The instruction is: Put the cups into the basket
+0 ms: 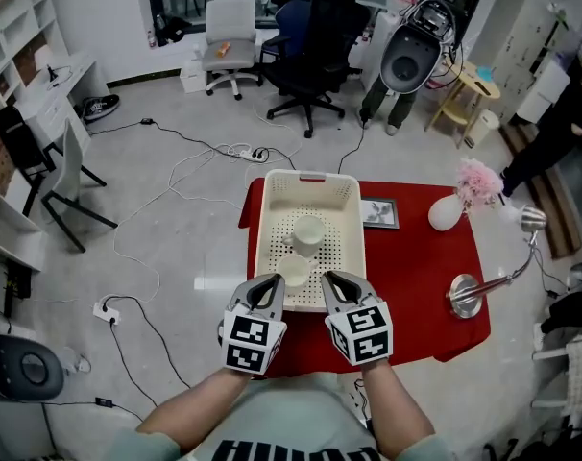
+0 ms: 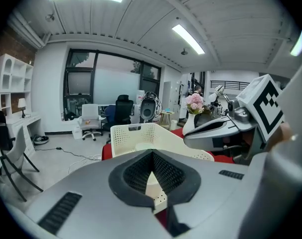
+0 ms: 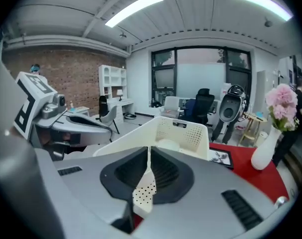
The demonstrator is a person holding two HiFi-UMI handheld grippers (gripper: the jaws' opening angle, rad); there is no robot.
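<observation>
Left tongs (image 1: 273, 280), right tongs (image 1: 329, 278), basket (image 1: 261, 221) lengthwise away, cups (image 1: 307, 230) inside

red table (image 1: 421, 262), flower vase (image 1: 446, 212), picture frame (image 1: 379, 213), silver lamp (image 1: 467, 294), black chair (image 1: 315, 46)

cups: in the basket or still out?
In. The head view shows the near cup and the far cup both sitting inside the basket.

The left tool (image 1: 271, 280) and right tool (image 1: 330, 278) cover the basket's (image 1: 265, 221) near rim and front corners.
</observation>
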